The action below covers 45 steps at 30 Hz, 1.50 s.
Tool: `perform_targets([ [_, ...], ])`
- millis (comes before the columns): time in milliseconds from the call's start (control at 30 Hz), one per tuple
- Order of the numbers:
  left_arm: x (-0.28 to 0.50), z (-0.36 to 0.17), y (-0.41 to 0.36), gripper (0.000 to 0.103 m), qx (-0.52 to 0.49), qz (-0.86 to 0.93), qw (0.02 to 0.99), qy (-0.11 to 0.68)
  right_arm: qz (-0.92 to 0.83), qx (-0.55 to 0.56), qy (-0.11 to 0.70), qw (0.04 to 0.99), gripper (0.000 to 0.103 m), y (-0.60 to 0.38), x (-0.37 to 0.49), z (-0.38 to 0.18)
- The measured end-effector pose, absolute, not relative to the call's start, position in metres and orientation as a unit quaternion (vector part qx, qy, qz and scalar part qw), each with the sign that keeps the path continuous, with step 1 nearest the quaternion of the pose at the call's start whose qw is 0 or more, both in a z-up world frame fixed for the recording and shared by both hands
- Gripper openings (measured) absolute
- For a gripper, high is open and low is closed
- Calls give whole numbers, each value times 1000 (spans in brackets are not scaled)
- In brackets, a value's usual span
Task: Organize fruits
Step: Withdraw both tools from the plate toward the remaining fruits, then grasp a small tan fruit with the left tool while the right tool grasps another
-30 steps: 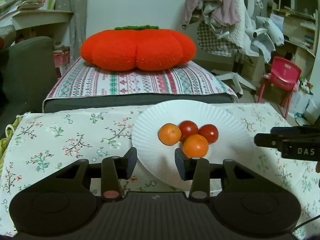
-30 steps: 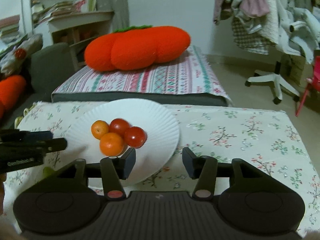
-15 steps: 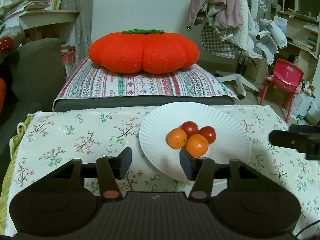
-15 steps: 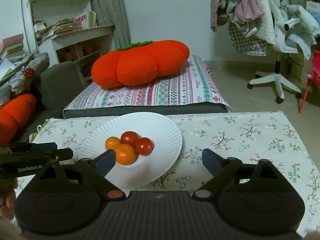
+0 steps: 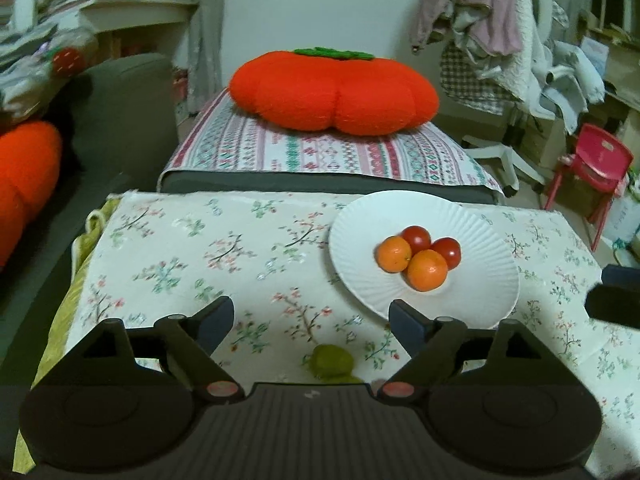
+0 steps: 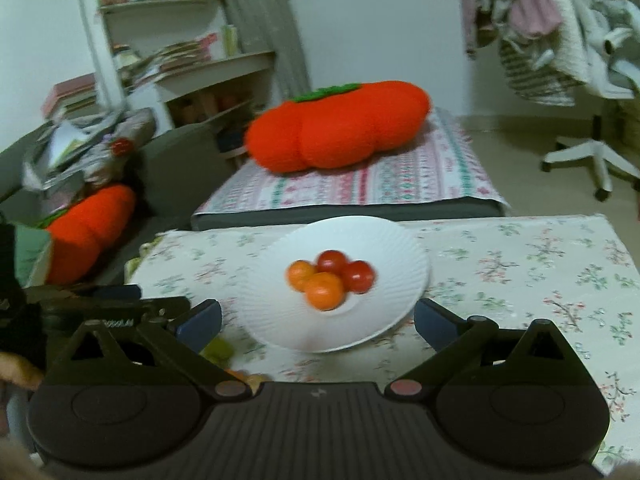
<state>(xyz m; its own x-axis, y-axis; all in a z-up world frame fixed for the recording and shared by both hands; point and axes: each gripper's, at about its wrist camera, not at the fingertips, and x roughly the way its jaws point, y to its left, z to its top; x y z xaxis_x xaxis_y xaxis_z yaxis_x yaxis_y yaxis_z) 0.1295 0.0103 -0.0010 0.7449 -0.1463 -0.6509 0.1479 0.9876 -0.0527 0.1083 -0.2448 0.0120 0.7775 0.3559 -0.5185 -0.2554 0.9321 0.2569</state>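
Paper plate (image 5: 472, 300) set on tablecloth (image 5: 200, 256), four fruits clustered in it: tomatoes (image 5: 416, 238) at 12 o'clock, oranges (image 5: 427, 270) at 6. Persimmon cushion (image 5: 334, 92) lies behind.

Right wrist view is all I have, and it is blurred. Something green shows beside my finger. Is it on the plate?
Observer: No. The green thing lies on the cloth, off the plate and on its near side.
Operator: Is the left gripper open?
Observer: Yes. The left gripper is open and holds nothing; the green thing shows between its fingers.
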Motion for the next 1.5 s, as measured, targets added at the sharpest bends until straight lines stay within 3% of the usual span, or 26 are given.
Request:
perform_targets([
  [567,88,-14,23,73,46,-90,923,371,264,5,307,915,102,-205,85,8],
  [767,75,-34,10,71,80,-130,902,404,269,-33,308,912,89,-201,83,2],
  [867,73,-43,1,61,95,-151,892,415,269,-37,316,909,76,-203,87,-3],
  [967,73,-56,-7,45,114,-153,882,432,272,-54,330,902,66,-201,90,-12],
  [1067,74,-65,-10,27,117,-151,875,445,276,-73,345,894,60,-196,93,-22],
  [1167,77,-66,-7,1,101,-153,873,453,281,-85,353,888,55,-192,95,-27],
  [1500,82,-44,11,0,67,-120,894,427,299,-127,363,873,51,-174,103,-44],
])
